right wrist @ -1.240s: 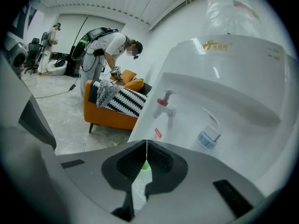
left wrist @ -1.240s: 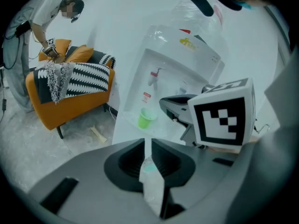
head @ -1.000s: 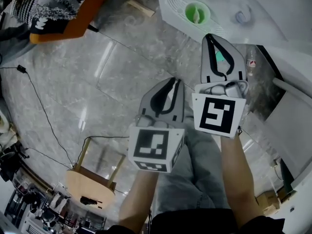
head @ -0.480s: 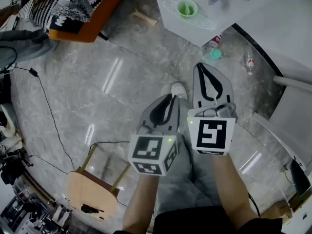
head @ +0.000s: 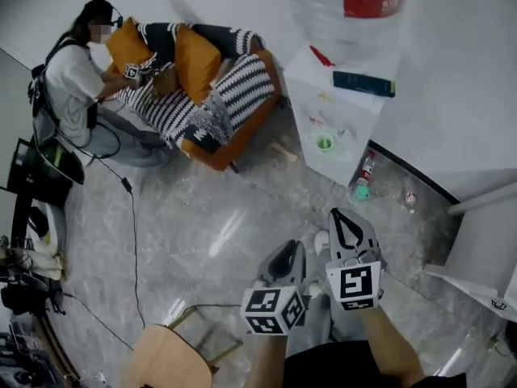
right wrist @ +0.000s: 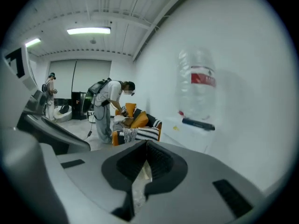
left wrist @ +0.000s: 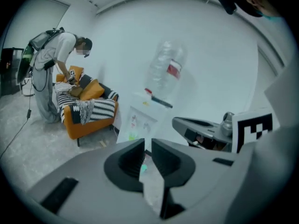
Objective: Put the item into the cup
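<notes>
A small green cup stands in the tray recess of a white water dispenser, far ahead of both grippers. A dark flat item and a red item lie on the dispenser's top under the big bottle. My left gripper hangs over the floor with only a thin slit between its jaws and nothing in them. Beside it, my right gripper has its jaws meeting at the tips and is empty too.
An orange sofa with striped cushions stands at the left, with a person bent over it. A wooden stool is near my left side. A cable crosses the floor. Bottles and a teal thing lie at the dispenser's foot.
The view has pulled back from the dispenser, so the cup is now far off and small. Both grippers sit lower in the frame and have stayed empty.
</notes>
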Demonstrator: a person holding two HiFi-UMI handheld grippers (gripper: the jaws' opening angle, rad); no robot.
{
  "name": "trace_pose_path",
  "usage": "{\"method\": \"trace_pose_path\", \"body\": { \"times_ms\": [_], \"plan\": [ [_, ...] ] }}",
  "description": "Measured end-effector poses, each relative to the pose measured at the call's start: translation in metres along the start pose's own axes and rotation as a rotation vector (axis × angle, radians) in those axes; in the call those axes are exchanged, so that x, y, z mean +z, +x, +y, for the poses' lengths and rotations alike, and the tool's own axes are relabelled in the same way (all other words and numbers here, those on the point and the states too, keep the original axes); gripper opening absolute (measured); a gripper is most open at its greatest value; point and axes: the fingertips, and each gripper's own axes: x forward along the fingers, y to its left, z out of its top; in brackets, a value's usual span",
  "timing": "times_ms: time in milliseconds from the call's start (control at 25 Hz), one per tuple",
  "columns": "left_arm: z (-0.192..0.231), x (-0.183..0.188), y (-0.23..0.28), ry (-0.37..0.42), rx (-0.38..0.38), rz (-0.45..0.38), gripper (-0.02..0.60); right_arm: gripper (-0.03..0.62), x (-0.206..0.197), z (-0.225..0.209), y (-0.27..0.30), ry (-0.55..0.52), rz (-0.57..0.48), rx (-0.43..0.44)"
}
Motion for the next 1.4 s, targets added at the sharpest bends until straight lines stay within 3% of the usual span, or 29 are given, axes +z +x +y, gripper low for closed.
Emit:
{"method": "trace_pose_path", "body": {
  "times_ms": [200, 320, 440, 640, 920, 1160, 1400],
  "plan": [
    [-0.069, 0.073, -0.046, 0.072, -0.063, -0.142, 0.048, 0.012, 0.091, -0.025, -0.062, 0.073, -0.129, 0.027],
    [-0.088, 0.097, -0.069, 0.141, -0.059, -0.198, 0.048, 0.011, 0.102, -0.041, -0.076, 0.122, -0.139, -0.009],
    [-0.101, 0.122, -0.086, 0.201, -0.022, -0.237, 0.048, 0.011, 0.116, -0.049, -0.091, 0.191, -0.13, 0.014],
    [-0.127, 0.167, -0.093, 0.259, 0.022, -0.356, 0.043, 0.011, 0.157, -0.048, -0.11, 0.164, -0.227, 0.063],
    [-0.173, 0.202, -0.074, 0.325, 0.03, -0.396, 0.029, 0.011, 0.192, -0.066, -0.11, 0.208, -0.308, 0.201],
    [-0.184, 0.215, -0.05, 0.329, 0.05, -0.412, 0.029, 0.011, 0.198, -0.089, -0.099, 0.144, -0.308, 0.204],
    [-0.177, 0.221, -0.038, 0.32, 0.071, -0.401, 0.029, 0.011, 0.194, -0.102, -0.088, 0.16, -0.293, 0.213]
  ]
}}
